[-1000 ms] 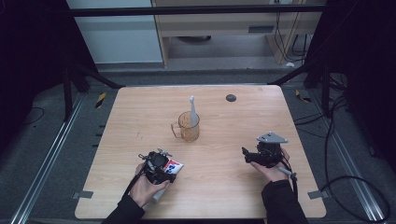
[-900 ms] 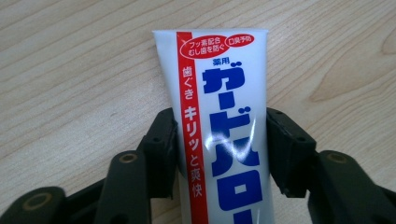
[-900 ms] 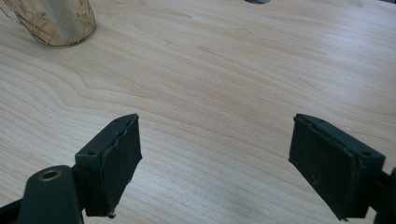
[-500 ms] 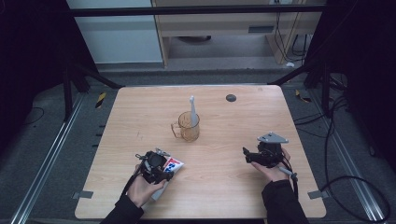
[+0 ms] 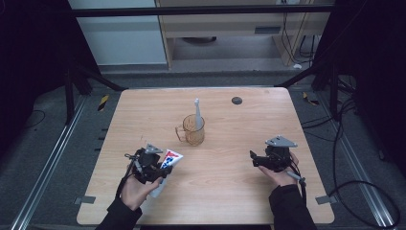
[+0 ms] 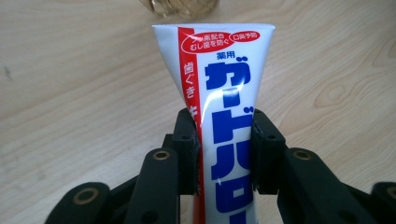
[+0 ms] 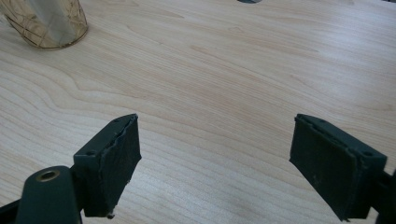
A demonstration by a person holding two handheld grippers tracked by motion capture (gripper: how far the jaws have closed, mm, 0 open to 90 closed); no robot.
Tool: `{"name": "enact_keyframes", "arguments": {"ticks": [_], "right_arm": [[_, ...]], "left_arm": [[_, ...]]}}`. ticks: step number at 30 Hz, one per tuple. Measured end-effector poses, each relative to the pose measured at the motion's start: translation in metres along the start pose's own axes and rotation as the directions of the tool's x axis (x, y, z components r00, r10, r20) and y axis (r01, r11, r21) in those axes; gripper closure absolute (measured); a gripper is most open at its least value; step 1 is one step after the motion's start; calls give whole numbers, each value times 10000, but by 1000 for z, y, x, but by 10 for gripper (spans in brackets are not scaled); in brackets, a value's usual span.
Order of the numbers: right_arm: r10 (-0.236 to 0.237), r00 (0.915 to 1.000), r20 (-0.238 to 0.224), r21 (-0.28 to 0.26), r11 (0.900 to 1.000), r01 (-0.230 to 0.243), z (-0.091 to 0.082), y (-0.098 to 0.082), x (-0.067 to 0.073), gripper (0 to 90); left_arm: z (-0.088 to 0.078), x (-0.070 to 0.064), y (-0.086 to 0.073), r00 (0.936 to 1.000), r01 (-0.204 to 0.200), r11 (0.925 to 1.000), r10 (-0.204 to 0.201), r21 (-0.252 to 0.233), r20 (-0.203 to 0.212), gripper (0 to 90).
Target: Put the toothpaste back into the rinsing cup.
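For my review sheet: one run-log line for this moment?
left gripper: shut on toothpaste tube | right gripper: open | cup: upright

Light wooden table [image 5: 306,124] on grey floor [image 5: 43,143] between dark frame posts [image 5: 72,91], with a pale cabinet [image 5: 124,43] and wooden shelf unit [image 5: 220,28] behind.

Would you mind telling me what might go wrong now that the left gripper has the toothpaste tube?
The left gripper pinches the soft toothpaste tube across its middle, so it may slip or squeeze paste out. The cup already holds an upright toothbrush; a careless drop could tip it.
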State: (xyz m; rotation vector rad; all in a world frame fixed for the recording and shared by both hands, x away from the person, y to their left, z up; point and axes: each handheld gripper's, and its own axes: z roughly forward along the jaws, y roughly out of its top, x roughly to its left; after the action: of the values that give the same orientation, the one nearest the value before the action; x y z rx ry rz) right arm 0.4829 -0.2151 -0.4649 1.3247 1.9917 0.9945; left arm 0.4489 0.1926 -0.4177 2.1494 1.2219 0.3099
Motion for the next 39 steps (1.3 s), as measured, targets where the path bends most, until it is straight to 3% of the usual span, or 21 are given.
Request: {"name": "enact_keyframes", "arguments": {"ticks": [6,12,22,25,31,37,39], "right_arm": [[-85,10000,46,-82,9999,85,0,0,1,157],[-25,10000,58,-164,9999,26,-2,0,-1,155],[1,10000,59,-136,9999,0,0,-1,-1,155],[-2,10000,80,-157,9999,3,-1,-1,-1,155],[-26,9999,102,-209,9998,28,0,-1,-1,151],[119,9998,126,-346,9993,-115,-2,-1,-2,150],[118,9999,112,-377,9992,-113,-2,0,-3,149]], "left_arm": [[-19,10,7,9997,76,9974,-93,-717,-234,674],[-32,23,21,9981,285,9881,-363,-1509,-494,676],[-33,31,46,9949,299,9741,-506,-2243,-870,678],[-33,33,54,9939,381,9662,-631,-2549,-906,679],[-35,35,71,9908,515,9393,-906,-3391,-1004,679],[-31,36,85,9898,639,9209,-1077,-3846,-936,680],[-27,35,89,9871,565,9150,-1112,-3994,-1152,680]]}}
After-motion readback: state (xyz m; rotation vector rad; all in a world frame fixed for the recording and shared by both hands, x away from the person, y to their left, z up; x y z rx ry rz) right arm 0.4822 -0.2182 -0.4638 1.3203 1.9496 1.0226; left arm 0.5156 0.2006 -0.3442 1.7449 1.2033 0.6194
